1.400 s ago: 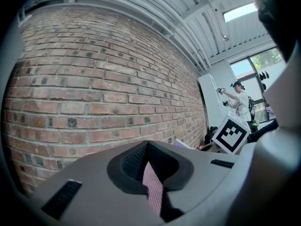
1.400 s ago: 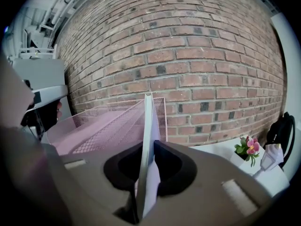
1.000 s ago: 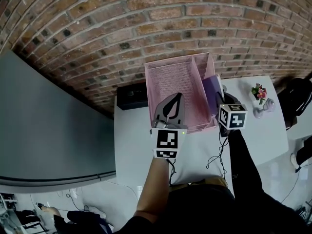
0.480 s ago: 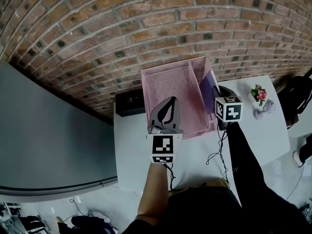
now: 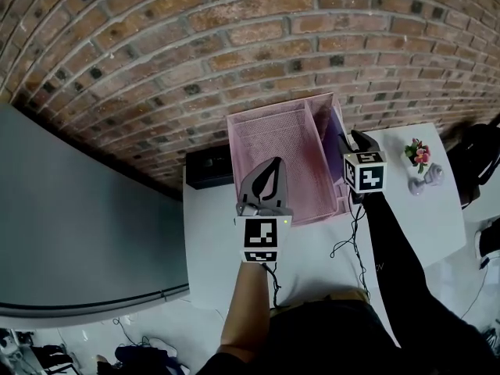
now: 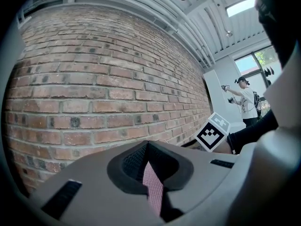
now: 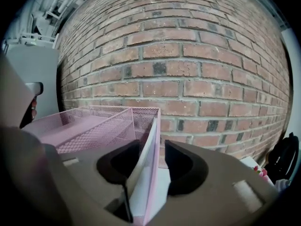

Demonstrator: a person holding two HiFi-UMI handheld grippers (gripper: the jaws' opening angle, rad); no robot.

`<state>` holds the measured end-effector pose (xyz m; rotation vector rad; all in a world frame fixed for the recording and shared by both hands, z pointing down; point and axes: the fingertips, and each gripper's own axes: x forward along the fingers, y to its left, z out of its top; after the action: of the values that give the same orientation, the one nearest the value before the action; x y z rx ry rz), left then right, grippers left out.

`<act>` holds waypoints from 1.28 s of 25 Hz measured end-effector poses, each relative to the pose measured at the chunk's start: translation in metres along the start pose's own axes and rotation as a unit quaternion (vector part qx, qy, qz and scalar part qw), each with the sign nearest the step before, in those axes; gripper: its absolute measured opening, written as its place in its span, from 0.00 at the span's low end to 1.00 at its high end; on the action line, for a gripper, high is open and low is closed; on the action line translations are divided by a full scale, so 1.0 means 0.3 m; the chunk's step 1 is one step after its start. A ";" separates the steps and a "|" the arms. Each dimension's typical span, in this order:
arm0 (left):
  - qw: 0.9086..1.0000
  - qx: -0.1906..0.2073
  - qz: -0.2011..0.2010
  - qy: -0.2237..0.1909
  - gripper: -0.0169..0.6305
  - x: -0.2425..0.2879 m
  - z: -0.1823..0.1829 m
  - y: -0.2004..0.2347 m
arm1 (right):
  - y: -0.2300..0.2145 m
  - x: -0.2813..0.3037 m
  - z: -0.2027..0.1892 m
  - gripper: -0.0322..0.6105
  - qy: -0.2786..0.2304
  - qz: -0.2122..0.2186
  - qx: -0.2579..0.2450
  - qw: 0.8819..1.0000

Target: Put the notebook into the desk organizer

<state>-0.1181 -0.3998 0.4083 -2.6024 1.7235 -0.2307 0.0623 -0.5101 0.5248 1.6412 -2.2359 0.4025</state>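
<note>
My left gripper (image 5: pixel 270 167) is closed on the front wall of the pink mesh desk organizer (image 5: pixel 273 135); a strip of the pink mesh is pinched between its two jaws, and nothing else is in them; the wide compartment of the organizer lies just ahead of this gripper, toward the brick wall (image 5: pixel 234 30). My right gripper (image 5: pixel 352 140) is at the right side of the organizer; its jaws have just been opening and now they stand about half apart; the notebook (image 7: pixel 141 173) is upright on its edge between them, closer to the left jaw, with a clear gap to the right jaw, so I have no grip on it. The notebook stands in the narrow right compartment, just beside the pink outer wall. On the white table (image 5: pixel 312 248), well to the right of my right gripper, is a small pot of flowers (image 5: pixel 416 150).
</note>
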 end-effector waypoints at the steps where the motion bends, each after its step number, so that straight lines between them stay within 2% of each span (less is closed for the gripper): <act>1: 1.000 0.000 0.001 0.000 0.04 -0.001 0.000 0.004 | 0.000 -0.002 0.001 0.33 -0.005 0.004 -0.001 1.000; 5: 1.000 -0.002 0.004 -0.001 0.04 -0.006 0.002 0.015 | 0.006 -0.015 -0.004 0.36 -0.014 0.015 0.006 1.000; 6: 1.000 -0.002 0.003 -0.001 0.04 -0.007 0.002 0.014 | 0.011 -0.019 -0.008 0.43 -0.014 0.019 0.008 1.000; 16: 1.000 -0.002 -0.004 -0.004 0.04 -0.027 0.019 -0.005 | 0.059 -0.067 -0.035 0.43 -0.006 0.051 0.008 0.999; 32: 1.000 0.003 -0.023 -0.015 0.04 -0.150 0.067 -0.032 | 0.102 -0.258 -0.019 0.43 -0.033 0.028 0.013 0.999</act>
<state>-0.1238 -0.3563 0.3840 -2.6290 1.6541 -0.1969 0.0552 -0.4323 0.4959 1.6305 -2.3381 0.3983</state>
